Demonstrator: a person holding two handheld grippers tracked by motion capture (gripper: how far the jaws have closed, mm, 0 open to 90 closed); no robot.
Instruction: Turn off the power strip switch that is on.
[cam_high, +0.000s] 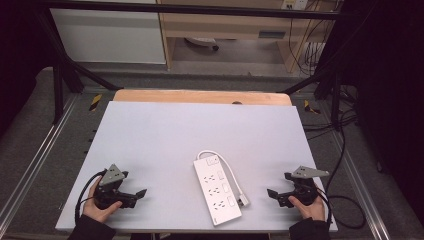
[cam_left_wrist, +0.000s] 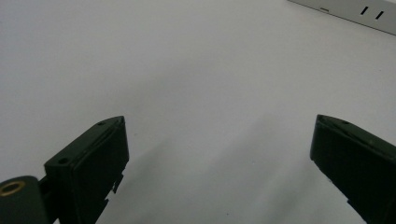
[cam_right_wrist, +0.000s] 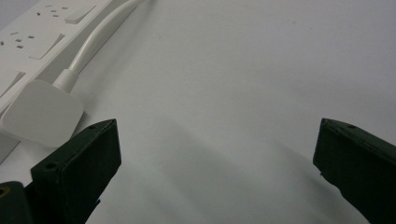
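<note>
- A white power strip with a white cord and a white plug, its sockets showing as small dark slots.
- A pale grey, unpatterned worktop with a light wooden strip along its far edge.
- Left hand-held gripper and right hand-held gripper: black, each topped by a grey plate.
- Black cables trailing from both.

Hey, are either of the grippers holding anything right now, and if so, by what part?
Nothing is held. The left gripper and right gripper are both open over bare table, apart from the power strip.
</note>
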